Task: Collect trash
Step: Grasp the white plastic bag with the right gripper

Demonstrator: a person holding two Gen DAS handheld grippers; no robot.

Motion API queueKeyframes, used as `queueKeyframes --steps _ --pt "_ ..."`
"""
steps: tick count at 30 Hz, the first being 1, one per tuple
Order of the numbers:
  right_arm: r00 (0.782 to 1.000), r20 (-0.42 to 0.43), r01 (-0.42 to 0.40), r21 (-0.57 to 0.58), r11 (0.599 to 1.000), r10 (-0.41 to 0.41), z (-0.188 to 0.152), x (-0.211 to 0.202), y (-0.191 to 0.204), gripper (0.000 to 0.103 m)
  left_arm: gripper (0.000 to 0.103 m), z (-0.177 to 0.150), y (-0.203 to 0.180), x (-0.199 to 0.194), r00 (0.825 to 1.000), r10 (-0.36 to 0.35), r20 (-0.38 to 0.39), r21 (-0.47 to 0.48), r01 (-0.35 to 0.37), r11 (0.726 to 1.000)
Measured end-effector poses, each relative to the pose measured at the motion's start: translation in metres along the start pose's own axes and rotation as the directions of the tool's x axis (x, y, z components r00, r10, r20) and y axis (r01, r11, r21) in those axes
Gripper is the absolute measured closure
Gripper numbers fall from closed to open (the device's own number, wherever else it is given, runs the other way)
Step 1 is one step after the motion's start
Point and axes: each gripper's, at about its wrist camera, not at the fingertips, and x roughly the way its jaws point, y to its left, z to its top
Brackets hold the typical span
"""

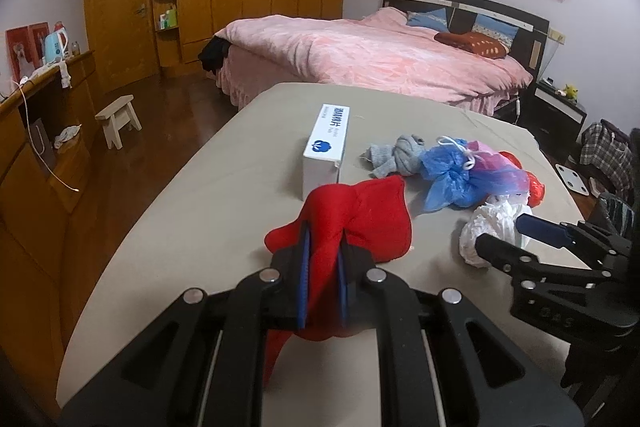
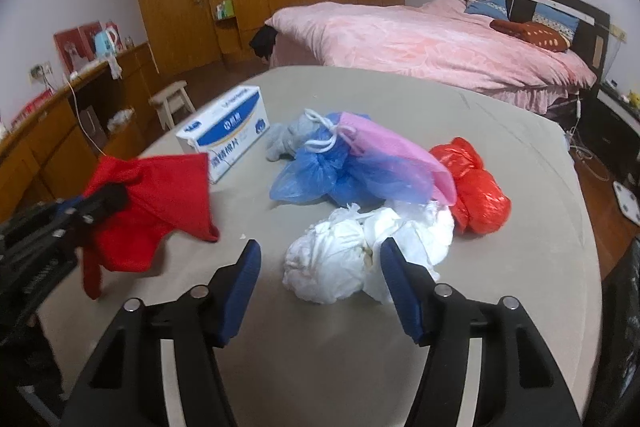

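My left gripper [image 1: 323,255] is shut on a red cloth bag [image 1: 360,215] and holds it up over the grey table [image 1: 180,211]; the bag also shows at the left of the right wrist view [image 2: 160,203]. My right gripper [image 2: 320,267] is open and empty, just in front of a crumpled white plastic bag [image 2: 344,259], which lies between the tips' line and slightly beyond. In the left wrist view the right gripper [image 1: 508,233] reaches the white bag [image 1: 492,223]. Blue plastic bags [image 2: 316,171], a pink bag [image 2: 392,151] and a red plastic bag [image 2: 476,191] lie behind.
A white and blue carton [image 2: 228,135] and a grey sock [image 2: 288,139] lie on the table [image 2: 520,147] at the back. A pink bed [image 2: 440,43] stands beyond. A wooden stool [image 1: 118,117] and a low cabinet [image 1: 44,147] stand left.
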Motion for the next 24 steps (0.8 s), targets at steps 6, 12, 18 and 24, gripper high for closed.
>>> queueKeyframes --steps 6,12,18,24 --pt "0.999 -0.036 0.025 -0.023 0.999 -0.025 -0.002 0.009 0.004 0.055 0.093 -0.003 0.003 0.006 1.0 0.004 -0.017 -0.015 -0.004 1.0" --pt "0.998 -0.039 -0.045 0.022 0.999 0.046 -0.006 -0.007 -0.008 0.07 0.093 -0.005 -0.004 0.003 1.0 -0.014 -0.015 0.002 0.014 1.0" --pt "0.997 -0.041 -0.058 0.012 0.998 0.058 -0.018 -0.035 -0.017 0.07 0.093 -0.008 -0.019 0.001 0.999 -0.047 -0.026 0.019 0.048 0.999" --pt "0.999 -0.001 -0.04 0.044 0.998 0.04 -0.013 -0.058 -0.037 0.07 0.093 -0.01 -0.038 -0.003 0.996 -0.089 -0.033 0.038 0.09 0.995"
